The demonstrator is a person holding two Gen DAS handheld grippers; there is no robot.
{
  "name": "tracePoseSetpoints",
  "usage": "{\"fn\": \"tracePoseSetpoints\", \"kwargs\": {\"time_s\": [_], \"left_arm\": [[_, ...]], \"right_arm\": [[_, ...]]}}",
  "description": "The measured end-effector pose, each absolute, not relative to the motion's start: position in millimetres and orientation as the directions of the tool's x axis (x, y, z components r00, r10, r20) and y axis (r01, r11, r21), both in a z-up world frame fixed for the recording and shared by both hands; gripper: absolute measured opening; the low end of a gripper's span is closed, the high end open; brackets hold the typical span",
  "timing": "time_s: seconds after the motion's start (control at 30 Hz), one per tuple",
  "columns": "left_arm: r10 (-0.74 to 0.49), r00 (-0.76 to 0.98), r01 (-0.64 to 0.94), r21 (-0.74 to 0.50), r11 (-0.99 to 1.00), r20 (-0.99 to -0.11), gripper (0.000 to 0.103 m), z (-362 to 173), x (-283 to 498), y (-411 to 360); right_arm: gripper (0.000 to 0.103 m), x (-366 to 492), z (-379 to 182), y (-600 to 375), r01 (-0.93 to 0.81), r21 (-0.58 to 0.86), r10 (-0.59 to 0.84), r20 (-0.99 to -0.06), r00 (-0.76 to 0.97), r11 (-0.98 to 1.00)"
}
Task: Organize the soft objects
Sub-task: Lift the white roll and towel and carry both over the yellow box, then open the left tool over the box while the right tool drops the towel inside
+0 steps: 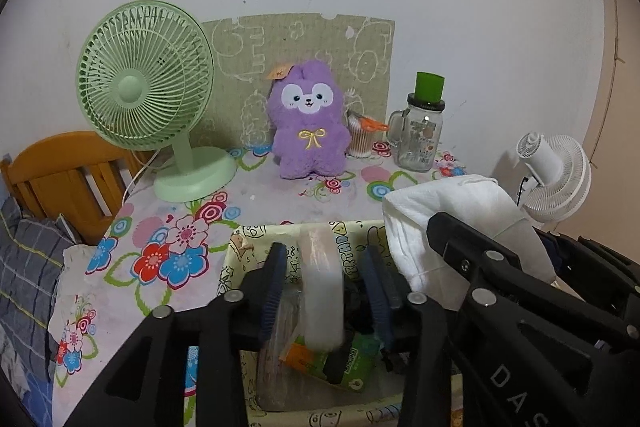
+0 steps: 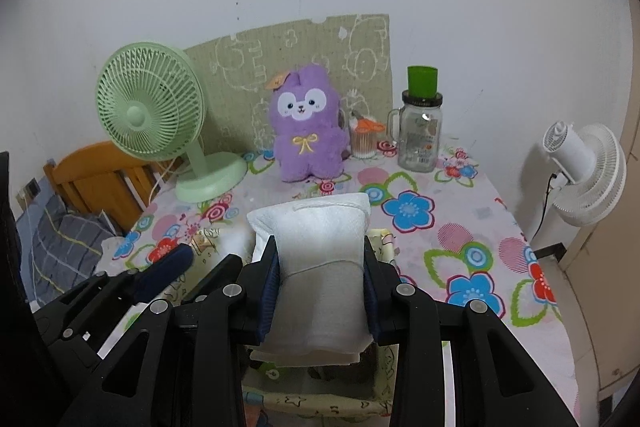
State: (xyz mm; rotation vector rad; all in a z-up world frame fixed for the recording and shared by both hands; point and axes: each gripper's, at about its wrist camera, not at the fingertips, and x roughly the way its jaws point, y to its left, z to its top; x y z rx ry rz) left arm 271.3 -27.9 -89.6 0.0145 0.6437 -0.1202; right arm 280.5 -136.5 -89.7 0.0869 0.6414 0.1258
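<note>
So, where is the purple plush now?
The plush stands at the back of the table, between the green fan and the glass jar.

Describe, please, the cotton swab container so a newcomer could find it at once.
Start at the floral-clothed table against the white wall. Between the fluffy purple plush rabbit and the clear glass handled jar stands a small clear tub of cotton swabs, alone in carrying orange-handled scissors on top.
</note>
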Motion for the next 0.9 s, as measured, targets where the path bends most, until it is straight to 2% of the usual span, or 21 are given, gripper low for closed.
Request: {"fn": "tracePoseSetpoints", "kwargs": {"time_s": [0.1,0.4,0.47,0.57,0.63,0.73,0.9], "left_arm": [[-0.102,0.789,0.115,-0.017,0.993,-0.606,0.060,-95,274,-28],[-0.078,0.773,0.087,-0.017,0.996,-0.629,0.069,-107,282,-19],[-0.081,0.770,0.083,-0.026,0.996,-0.633,0.073,-109,283,-16],[-0.087,0.767,0.081,-0.039,0.996,-0.636,0.075,-111,285,-13],[-0.087,0.769,0.082,-0.037,0.996,-0.634,0.078,-111,284,-14],[-0.095,0.770,0.087,-0.044,0.995,-0.631,0.083,-110,284,-14],[-0.093,0.776,0.085,-0.042,0.995,-0.624,0.086,-107,282,-14]], "right_arm": [[0.039,285,-94,-136,-0.090,0.121,0.145,-0.595,0.791,0.989],[0.043,299,-105,-127,-0.124,0.115,0.168,-0.605,0.778,0.986],[0.049,301,-107,-124,-0.132,0.116,0.176,-0.605,0.776,0.984],[0.063,303,-110,-122,-0.138,0.117,0.181,-0.607,0.774,0.984],[0.078,304,-111,-123,-0.120,0.106,0.160,-0.605,0.780,0.987],[0.085,304,-112,-122,-0.106,0.090,0.139,-0.610,0.780,0.990],[0.088,303,-111,-122,-0.100,0.085,0.131,-0.622,0.772,0.991]]}}
